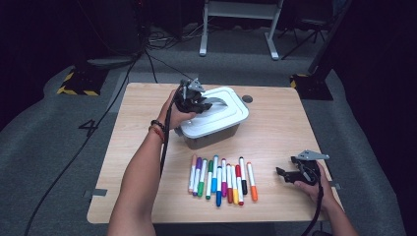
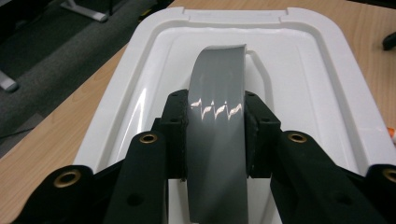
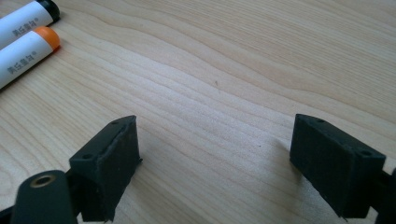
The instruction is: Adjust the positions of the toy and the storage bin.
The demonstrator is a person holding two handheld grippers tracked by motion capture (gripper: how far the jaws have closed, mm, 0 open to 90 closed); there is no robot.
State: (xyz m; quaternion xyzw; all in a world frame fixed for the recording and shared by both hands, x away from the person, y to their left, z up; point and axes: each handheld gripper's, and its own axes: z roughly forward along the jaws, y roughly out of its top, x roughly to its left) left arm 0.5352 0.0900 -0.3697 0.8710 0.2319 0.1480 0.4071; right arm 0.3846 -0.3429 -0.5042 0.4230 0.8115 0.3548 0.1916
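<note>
A: Where is the left tool [image 2: 215, 140] right now?

B: On top of the storage box [image 1: 212, 132], near the middle of the tabletop [image 1: 275, 123]. Its two black pads are pressed against both sides of the grey handle [image 2: 217, 93], which arches up from the white lid [image 2: 299, 70]. The lid sits on the box.

A: And the right tool [image 3: 215, 158]?

B: It rests low over bare wood at the right side of the tabletop, jaws spread wide with nothing between them.

A: What else is there?

B: A row of coloured markers [image 1: 221, 179] lies side by side in front of the box. The orange-capped marker [image 3: 28, 53] and the black-capped one [image 3: 28, 16] lie closest to the right tool.
</note>
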